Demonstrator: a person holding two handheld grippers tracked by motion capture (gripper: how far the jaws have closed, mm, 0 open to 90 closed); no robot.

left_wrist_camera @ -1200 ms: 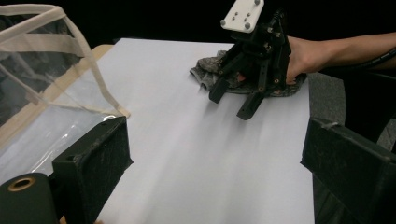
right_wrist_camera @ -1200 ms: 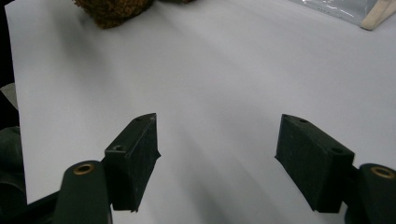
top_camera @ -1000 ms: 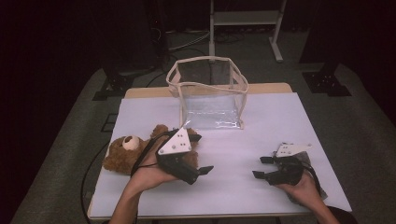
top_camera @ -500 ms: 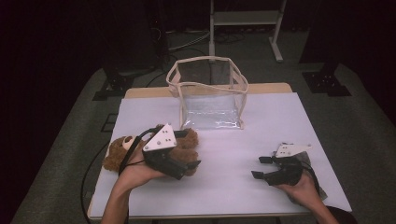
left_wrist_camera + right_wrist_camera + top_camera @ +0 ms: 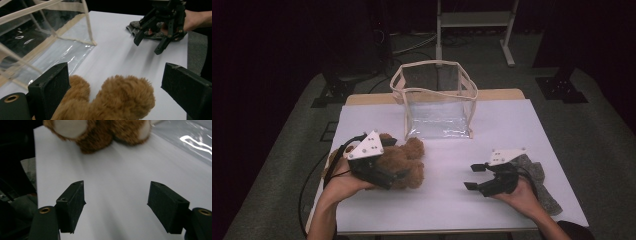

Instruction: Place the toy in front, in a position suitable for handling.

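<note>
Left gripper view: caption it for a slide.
Open left gripper straddling a brown teddy bear beside a clear bag.

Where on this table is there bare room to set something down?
The widest bare patch lies between the teddy bear and the right gripper, in front of the clear bag. Right of the bag is free too. It is crowded around the bear and by the grey cloth.

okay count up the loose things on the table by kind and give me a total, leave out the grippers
Teddy bear: 1
Clear bag with beige trim: 1
Grey cloth: 1
Total: 3
</note>
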